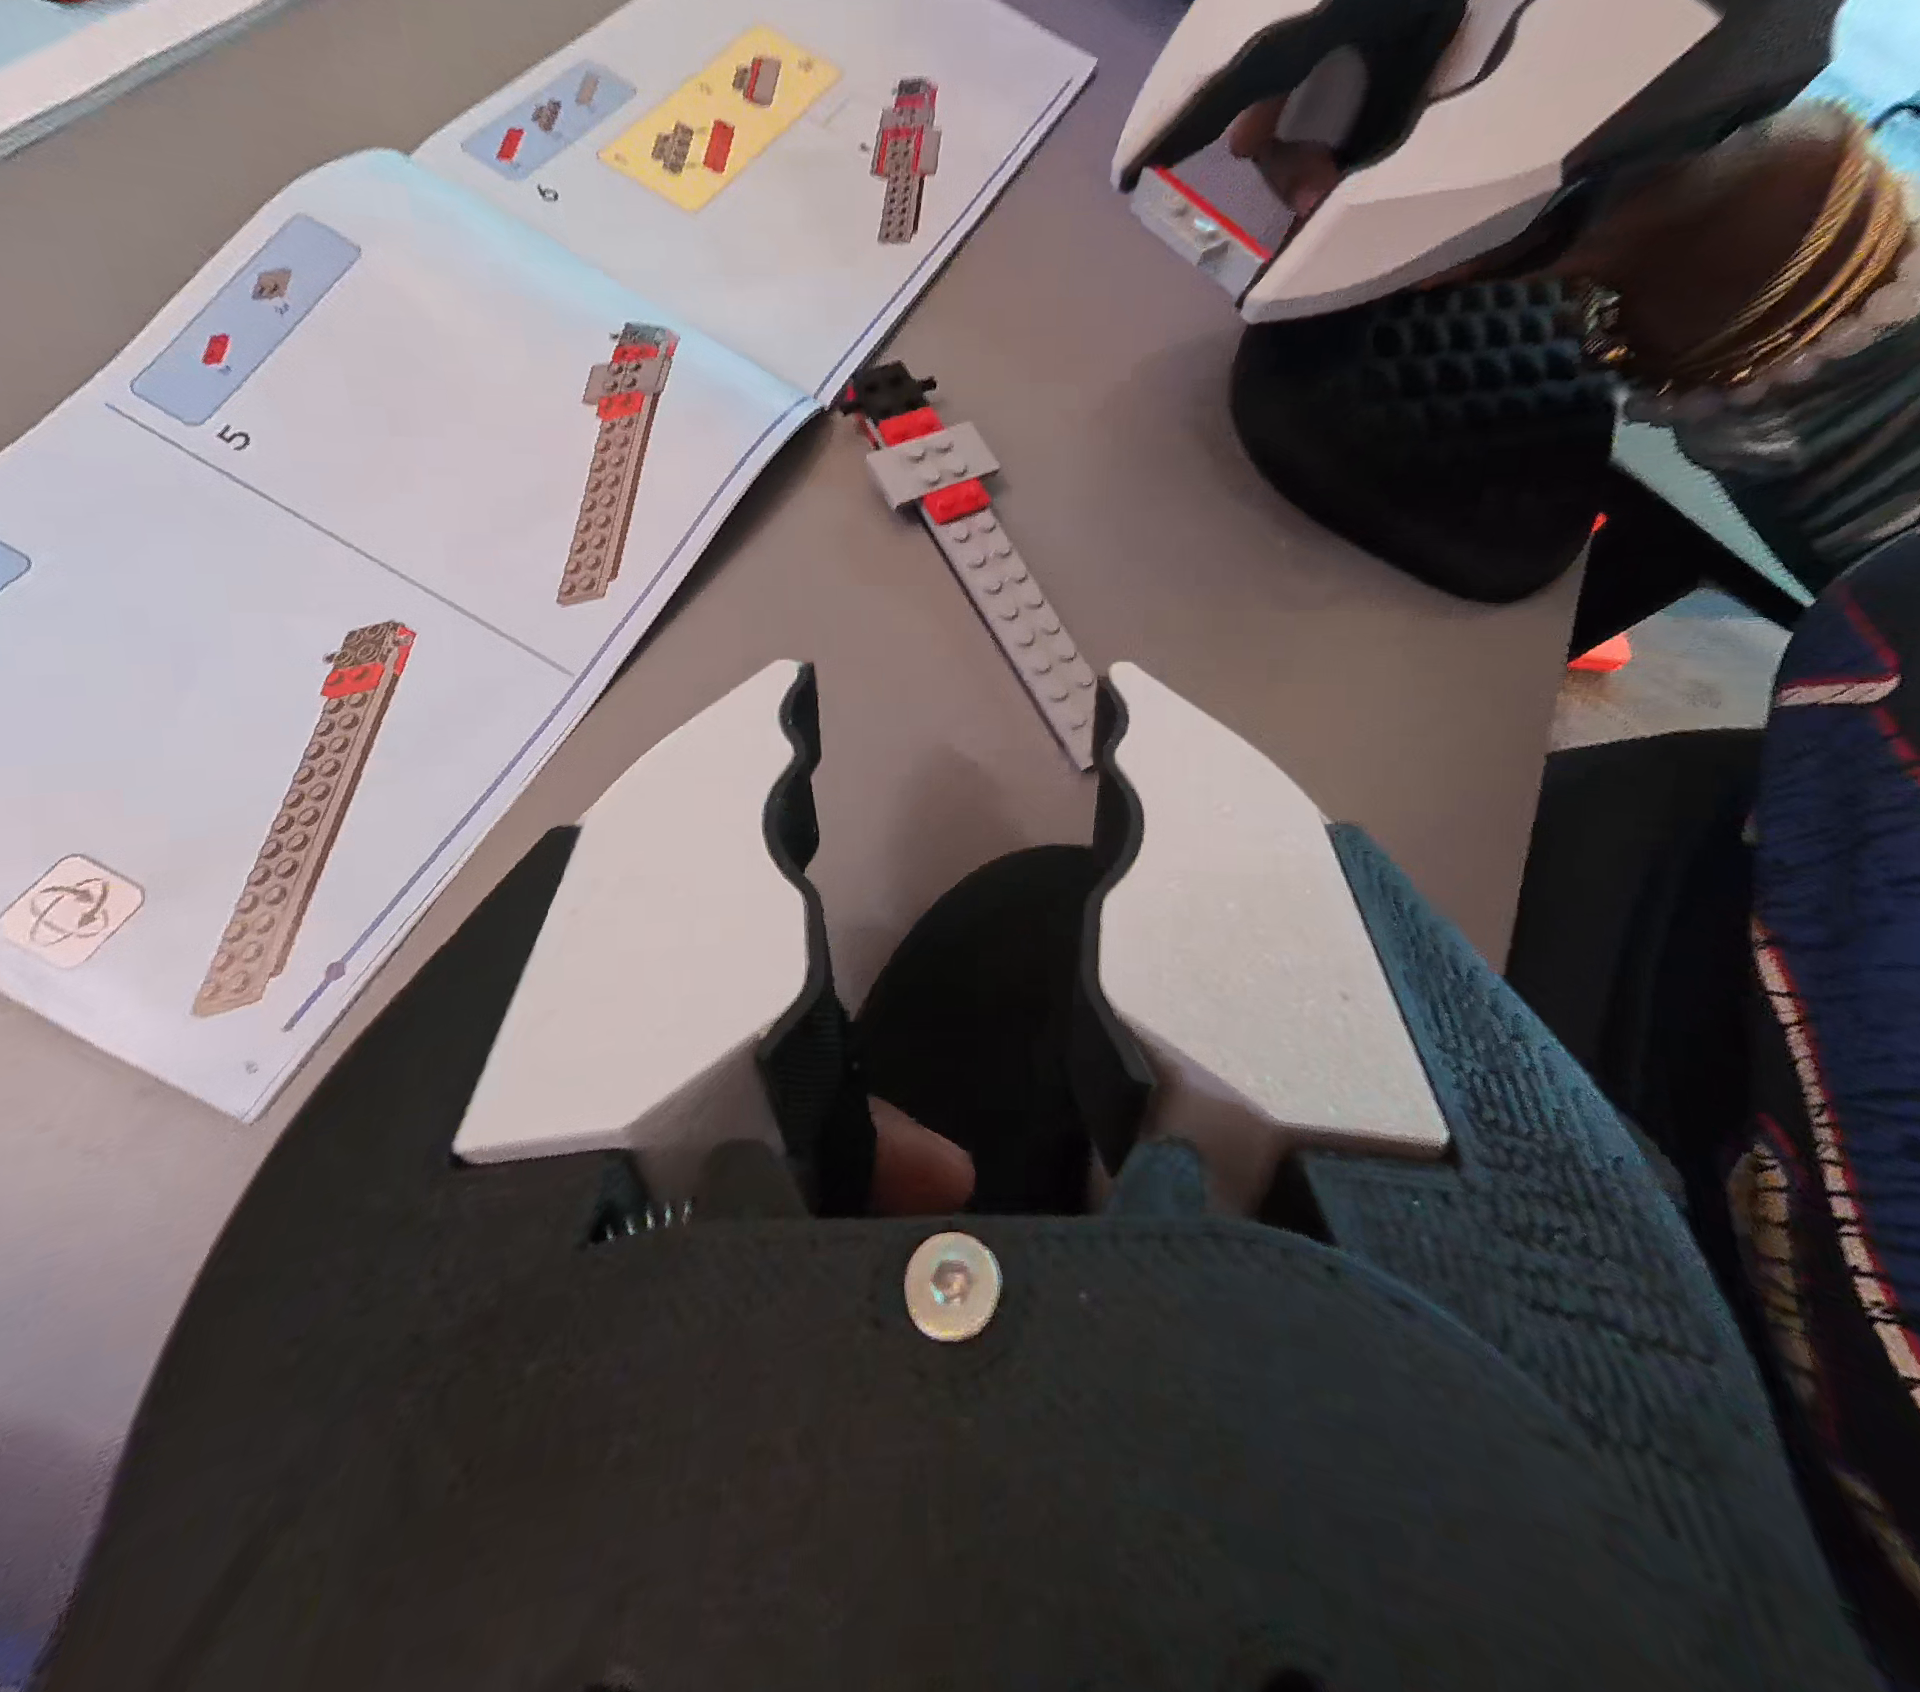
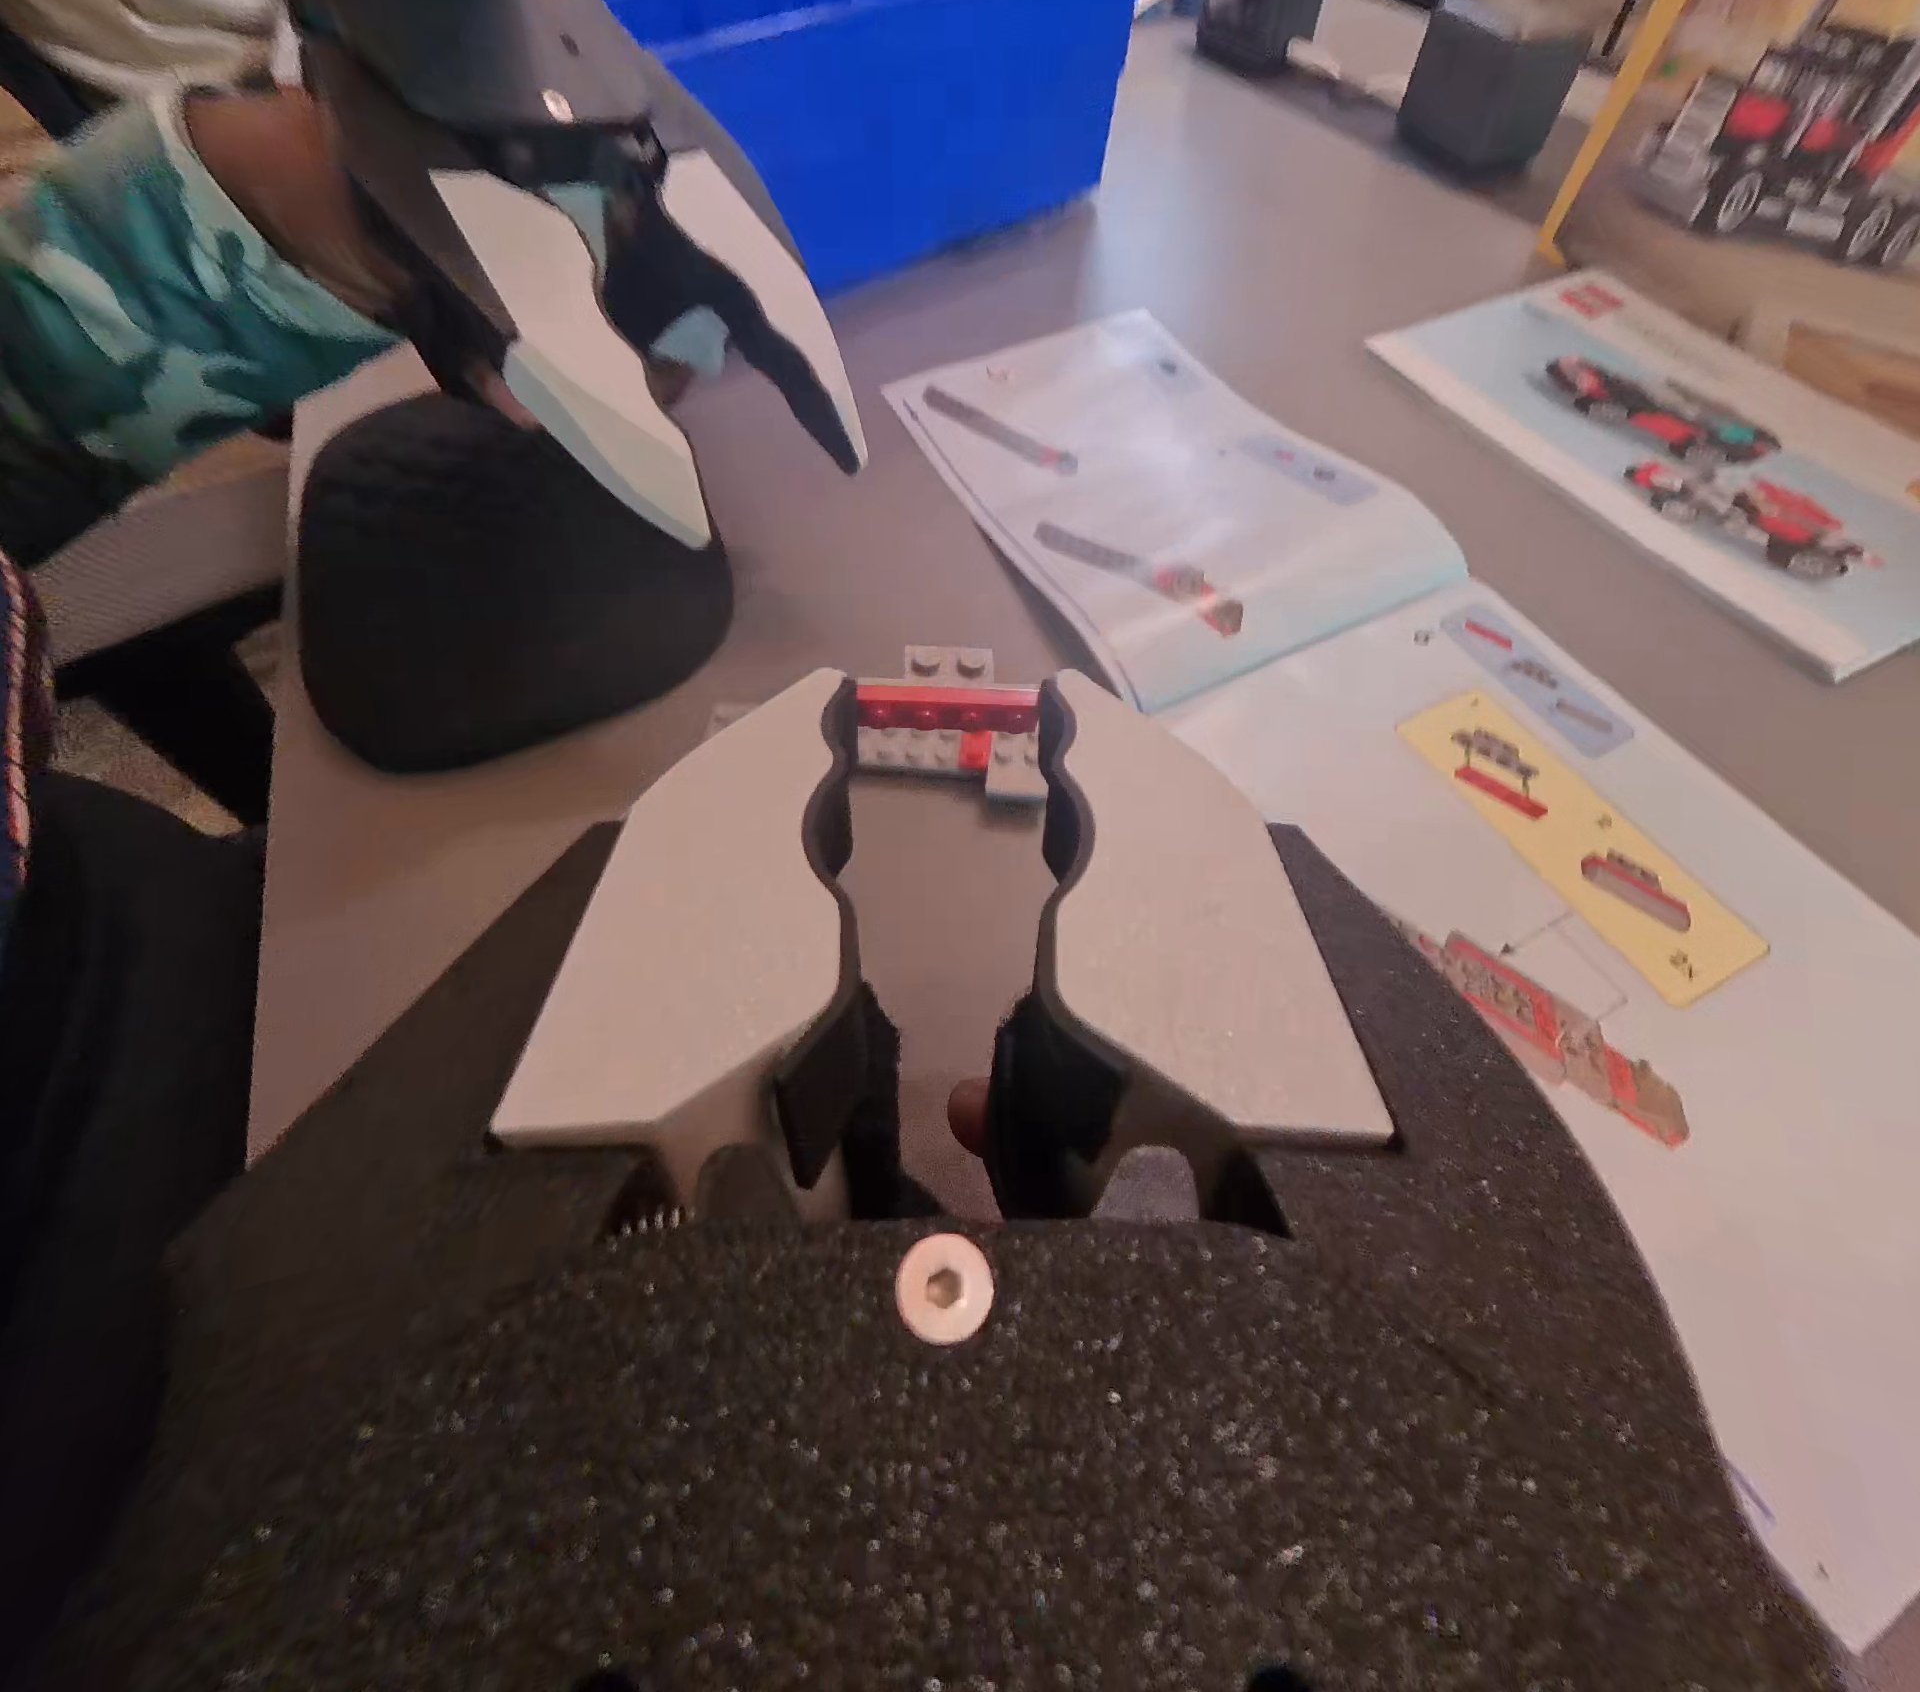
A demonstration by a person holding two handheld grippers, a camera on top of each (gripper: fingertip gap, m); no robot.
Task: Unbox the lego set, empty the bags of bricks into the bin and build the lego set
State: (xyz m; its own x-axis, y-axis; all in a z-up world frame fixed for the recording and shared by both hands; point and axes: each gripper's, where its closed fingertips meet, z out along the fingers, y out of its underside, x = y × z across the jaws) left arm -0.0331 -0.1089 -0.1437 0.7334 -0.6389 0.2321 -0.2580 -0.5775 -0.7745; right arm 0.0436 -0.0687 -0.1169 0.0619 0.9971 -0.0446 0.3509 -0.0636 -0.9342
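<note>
Grey table (image 1: 1195,499) edge beside right tongs (image 1: 1195,240)

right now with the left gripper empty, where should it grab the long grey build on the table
Grip the bare grey plate section of the build, across its narrow width, coming down from above. It lies flat, and its near end sits just ahead of the open left gripper. The far end is wider, stacked with red and black pieces.

**Room and surroundings**

Grey matte table (image 2: 1226,188) fills the area ahead of the claw, evenly lit. Far ahead and right, beyond its edge: dark boxy units (image 2: 1491,84) standing on a pale floor, dark furniture legs behind them. Background blurred; walls and windows not discernible.
</note>
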